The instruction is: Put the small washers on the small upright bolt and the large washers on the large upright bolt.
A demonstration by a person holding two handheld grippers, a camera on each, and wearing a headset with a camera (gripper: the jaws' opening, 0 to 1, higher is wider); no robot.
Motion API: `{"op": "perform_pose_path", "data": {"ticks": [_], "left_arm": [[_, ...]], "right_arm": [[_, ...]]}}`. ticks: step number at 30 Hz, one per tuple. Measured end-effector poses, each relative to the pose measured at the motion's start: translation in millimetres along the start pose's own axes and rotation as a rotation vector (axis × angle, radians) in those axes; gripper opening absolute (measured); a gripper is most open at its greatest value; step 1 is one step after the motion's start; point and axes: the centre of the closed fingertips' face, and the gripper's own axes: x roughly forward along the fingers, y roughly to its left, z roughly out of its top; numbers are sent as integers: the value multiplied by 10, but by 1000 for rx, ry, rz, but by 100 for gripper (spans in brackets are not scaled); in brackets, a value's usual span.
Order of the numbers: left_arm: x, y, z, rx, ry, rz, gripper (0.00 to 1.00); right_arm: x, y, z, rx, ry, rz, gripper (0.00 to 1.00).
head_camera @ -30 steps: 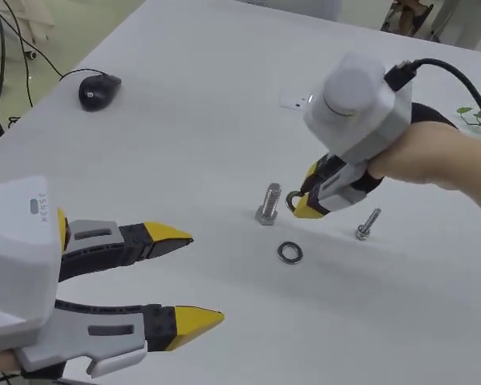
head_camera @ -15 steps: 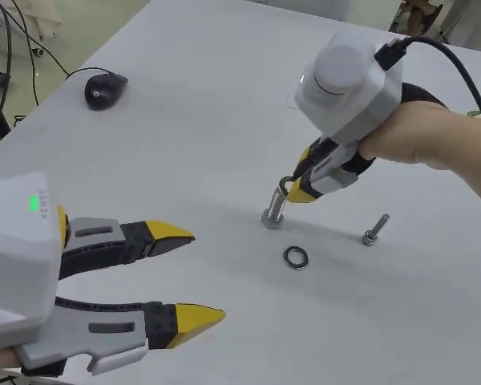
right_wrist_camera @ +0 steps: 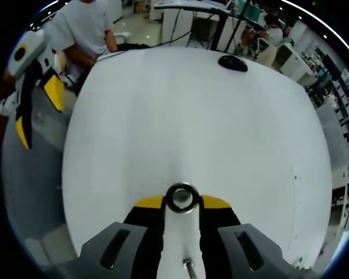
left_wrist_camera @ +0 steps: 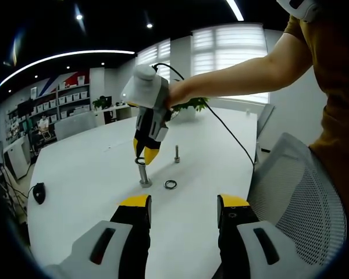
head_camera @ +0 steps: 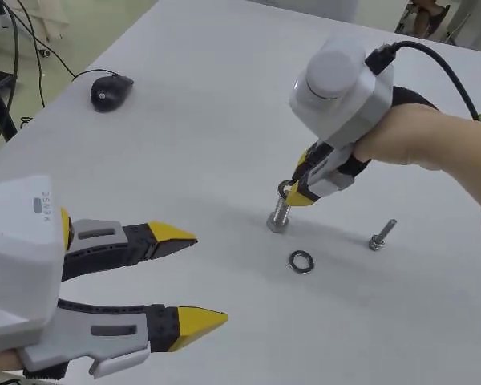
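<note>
My right gripper (head_camera: pixel 298 192) is clamped on a large washer (head_camera: pixel 285 190), pinching its rim between the yellow tips. From the head view, the ring sits right at the top of the large upright bolt (head_camera: pixel 279 215), which stands on its head on the white table (head_camera: pixel 184 120). The washer looks tilted, not flat. I cannot tell whether its hole has caught the tip of the thread yet. In the right gripper view the ring is centred between the jaws with its hole facing the camera, so that is the view I would steer by.

To do this well, I would level the washer first and line the hole up with the bolt's axis. Then I would lower straight down until the shaft clearly pokes through, and only then ease the jaws apart. Any sideways push is a risk, because I judge a bolt standing only on its head would topple easily.

My left gripper (head_camera: pixel 206 277) hangs low at the near edge with its jaws spread and nothing in them. It could steady the bolt's base if needed. A second washer (head_camera: pixel 301 261) lies flat just beside the large bolt, and the small upright bolt (head_camera: pixel 382 233) stands further to the right.
</note>
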Motion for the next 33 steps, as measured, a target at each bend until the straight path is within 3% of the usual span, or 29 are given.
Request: {"op": "perform_pose_path", "data": {"ticks": [33], "left_arm": [[-23, 34, -42, -18, 0, 17, 44]], "right_arm": [[258, -22, -95, -43, 70, 25, 22]]}}
